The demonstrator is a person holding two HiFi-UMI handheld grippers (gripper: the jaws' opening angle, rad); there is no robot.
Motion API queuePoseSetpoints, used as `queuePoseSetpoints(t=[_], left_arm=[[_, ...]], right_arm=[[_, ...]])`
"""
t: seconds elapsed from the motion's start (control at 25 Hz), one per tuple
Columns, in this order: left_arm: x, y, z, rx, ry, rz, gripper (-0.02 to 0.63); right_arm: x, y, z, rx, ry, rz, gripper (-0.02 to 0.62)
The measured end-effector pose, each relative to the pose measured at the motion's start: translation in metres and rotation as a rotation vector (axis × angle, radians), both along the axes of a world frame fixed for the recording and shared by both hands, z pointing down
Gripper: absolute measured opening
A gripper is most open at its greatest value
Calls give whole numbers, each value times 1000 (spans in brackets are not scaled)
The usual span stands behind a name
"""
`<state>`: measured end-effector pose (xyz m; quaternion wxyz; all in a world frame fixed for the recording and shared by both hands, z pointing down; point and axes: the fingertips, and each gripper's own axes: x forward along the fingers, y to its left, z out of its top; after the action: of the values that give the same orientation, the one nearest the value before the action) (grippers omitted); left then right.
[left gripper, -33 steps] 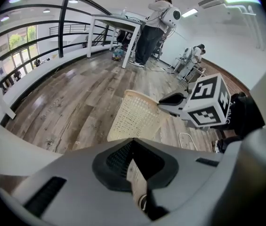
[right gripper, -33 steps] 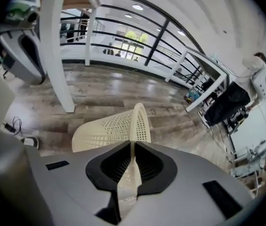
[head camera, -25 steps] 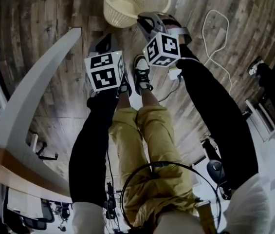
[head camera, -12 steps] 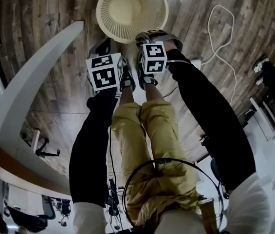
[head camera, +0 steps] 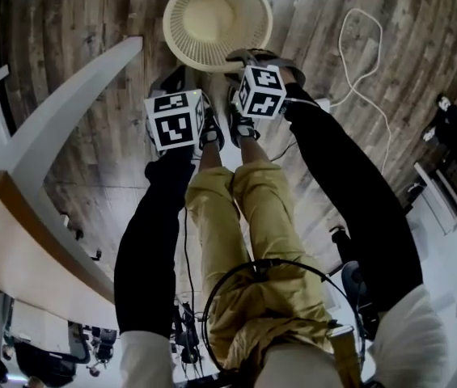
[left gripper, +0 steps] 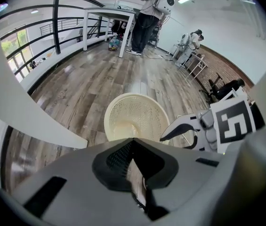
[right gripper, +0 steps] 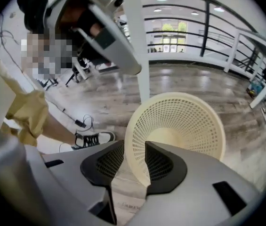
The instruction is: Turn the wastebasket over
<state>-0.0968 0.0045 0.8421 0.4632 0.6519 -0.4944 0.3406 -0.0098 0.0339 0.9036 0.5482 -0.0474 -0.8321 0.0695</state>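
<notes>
— Plank floor (head camera: 66,23), grey-brown wood; how do the arms stand?
— Both black sleeves (head camera: 349,192) reach steeply down; right gripper (right gripper: 132,161) has just been opening, jaws wide, the basket (right gripper: 180,121) rim between them, unclamped; left gripper (left gripper: 133,142) is closed on nothing.
— And the basket?
— Cream perforated plastic, round; upright, mouth up, just before the shoes (head camera: 243,126).

Wastebasket (head camera: 216,14) on floor (head camera: 74,23) — left gripper (head camera: 178,69) and right gripper (head camera: 240,55) at rim.

A big work room, like a lab: wood floor (left gripper: 90,88), white bench (left gripper: 109,14), black railing (left gripper: 56,13), people (left gripper: 144,11) busy with gear.
</notes>
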Motion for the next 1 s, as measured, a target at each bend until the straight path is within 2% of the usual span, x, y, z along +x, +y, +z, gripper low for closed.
queuePoseSetpoints(t=[0.2, 0.24, 0.32, 0.44, 0.72, 1.0], left_arm=[[14, -14, -95, 58, 38, 69, 2], [16, -20, -122, 85, 45, 84, 2], [19, -38, -178, 152, 56, 104, 2], [23, -61, -268, 254, 71, 119, 2], [25, -43, -468, 430, 112, 125, 2], [35, -30, -603, 637, 118, 60, 2]], right_arm=[[12, -44, -117, 53, -97, 284, 137], [15, -53, -145, 69, -113, 331, 126], [23, -74, -205, 117, -155, 433, 34], [34, -96, -304, 190, -248, 564, 21], [42, -66, -516, 241, -418, 714, 20], [48, -58, -669, 413, -579, 811, 20]])
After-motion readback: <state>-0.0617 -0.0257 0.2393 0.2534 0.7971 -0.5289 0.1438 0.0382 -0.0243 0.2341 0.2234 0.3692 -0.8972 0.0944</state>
